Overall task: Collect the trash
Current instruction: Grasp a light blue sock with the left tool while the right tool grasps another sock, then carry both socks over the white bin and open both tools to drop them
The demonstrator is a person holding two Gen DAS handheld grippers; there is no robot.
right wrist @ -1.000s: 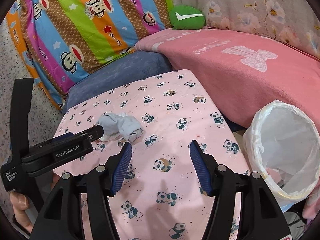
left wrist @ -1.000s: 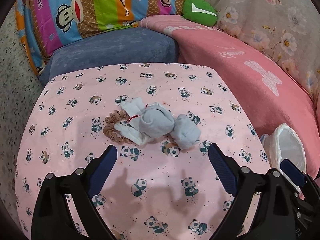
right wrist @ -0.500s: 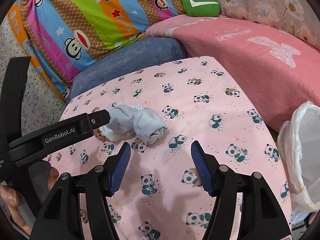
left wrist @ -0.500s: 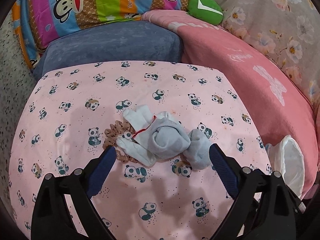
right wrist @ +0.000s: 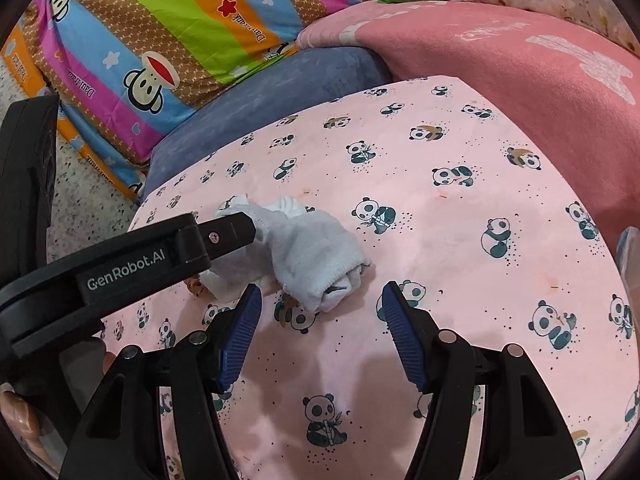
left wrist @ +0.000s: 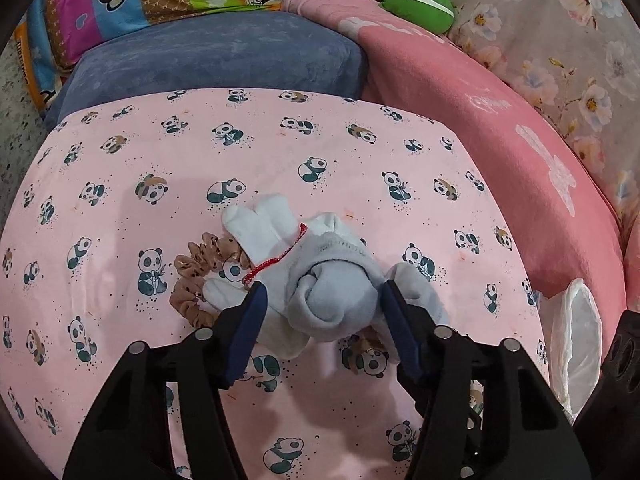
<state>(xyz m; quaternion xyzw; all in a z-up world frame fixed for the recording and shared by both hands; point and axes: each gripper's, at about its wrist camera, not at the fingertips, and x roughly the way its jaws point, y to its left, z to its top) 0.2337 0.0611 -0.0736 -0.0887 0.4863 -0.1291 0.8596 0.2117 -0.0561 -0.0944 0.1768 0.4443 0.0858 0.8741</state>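
Your left tongs (left wrist: 322, 304) are spread open, one finger on each side of the sock bundle (left wrist: 332, 288), not yet pinching. The bundle lies mid-tabletop (left wrist: 120, 184), on the panda cloth. Judged light, soft, compressible; it will deform, not slip. Take the fat rolled knot, not the loose white toes at 11 o'clock. Your right tongs (right wrist: 320, 330) are open and empty, with the bundle just beyond their tips at 11 o'clock.

The left view alone shows the brown scrunchie (left wrist: 196, 272) touching the bundle at 9 o'clock, a red thread (left wrist: 280, 258), and the bag (left wrist: 576, 332) at 3 o'clock. The right view shows the left finger's side contact.
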